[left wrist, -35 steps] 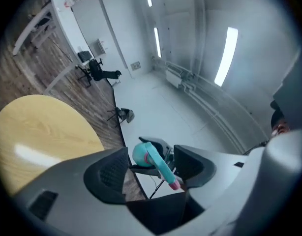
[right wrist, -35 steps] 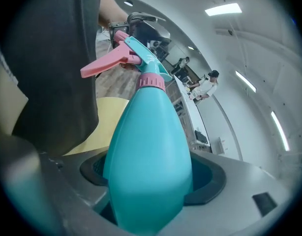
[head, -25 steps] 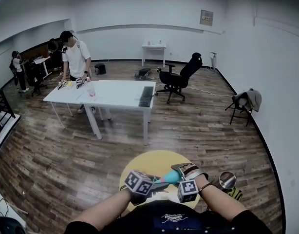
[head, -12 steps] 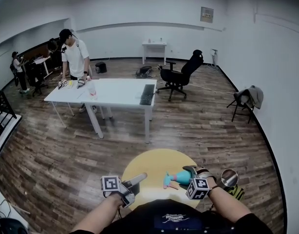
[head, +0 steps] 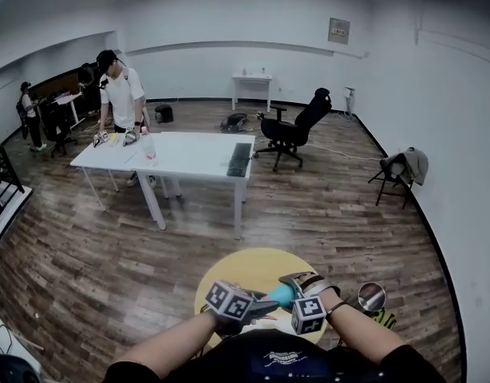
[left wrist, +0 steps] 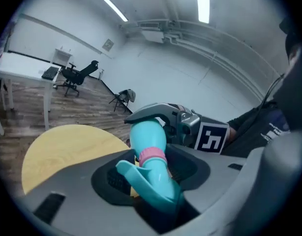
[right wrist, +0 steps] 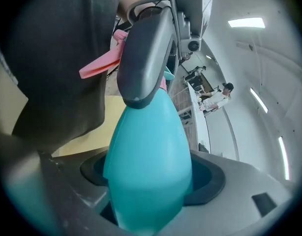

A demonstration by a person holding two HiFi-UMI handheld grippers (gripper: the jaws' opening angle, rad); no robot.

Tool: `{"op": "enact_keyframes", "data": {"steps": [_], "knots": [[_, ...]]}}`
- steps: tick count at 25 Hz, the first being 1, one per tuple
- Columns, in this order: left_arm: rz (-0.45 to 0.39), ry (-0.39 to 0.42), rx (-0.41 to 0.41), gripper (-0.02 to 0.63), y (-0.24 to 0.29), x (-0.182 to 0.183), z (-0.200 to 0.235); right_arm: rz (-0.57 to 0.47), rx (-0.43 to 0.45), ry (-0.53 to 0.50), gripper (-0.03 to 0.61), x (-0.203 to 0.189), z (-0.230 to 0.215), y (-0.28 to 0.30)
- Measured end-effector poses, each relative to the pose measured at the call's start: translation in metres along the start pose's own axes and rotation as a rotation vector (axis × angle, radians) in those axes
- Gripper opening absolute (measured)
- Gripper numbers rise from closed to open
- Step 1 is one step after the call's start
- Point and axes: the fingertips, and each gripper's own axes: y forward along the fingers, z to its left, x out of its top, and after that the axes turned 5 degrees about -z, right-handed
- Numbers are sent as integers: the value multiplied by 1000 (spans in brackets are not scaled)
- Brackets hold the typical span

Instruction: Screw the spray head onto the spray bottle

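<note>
Over the round yellow table (head: pixel 249 266) my two grippers meet on a teal spray bottle (head: pixel 282 293). My right gripper (head: pixel 297 284) is shut on the bottle's body (right wrist: pixel 148 146), which fills the right gripper view. The teal spray head (left wrist: pixel 150 178) with its pink collar (left wrist: pixel 152 155) lies between the jaws of my left gripper (head: pixel 263 303). Those jaws have just been closing and now hold the head. In the left gripper view the right gripper (left wrist: pixel 163 116) clasps the bottle (left wrist: pixel 147 134) beyond the collar. A grey left finger (right wrist: pixel 146 53) crosses in front of the bottle's neck.
A white table (head: pixel 189 156) stands across the wooden floor with a person (head: pixel 123 94) at its far side. A black office chair (head: pixel 297 126) and a folding chair with a coat (head: pixel 405 167) are further off. A round metal object (head: pixel 371 296) sits at my right.
Half a second ago the left gripper was drawn away to the left, open and off the bottle. It has come back right and closed on the spray head. The right gripper kept hold of the bottle.
</note>
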Motion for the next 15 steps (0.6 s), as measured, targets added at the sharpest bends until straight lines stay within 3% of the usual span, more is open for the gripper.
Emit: {"op": "enact_keyframes", "data": {"steps": [4, 7, 9, 11, 13, 15], "knots": [[17, 38, 1, 230, 1, 4, 0, -3, 2, 14, 419, 0, -2, 1], [-99, -61, -22, 241, -8, 16, 3, -69, 13, 97, 417, 15, -7, -6], [-242, -182, -68, 275, -24, 29, 5, -112, 5, 188, 417, 20, -8, -10], [-406, -365, -145, 378, -52, 40, 11, -126, -27, 300, 417, 10, -7, -13], [-558, -545, -192, 379, -85, 43, 30, -121, -61, 400, 417, -6, -6, -14], [-640, -657, -193, 379, -109, 36, 52, -92, -84, 431, 417, -23, -5, -13]]}}
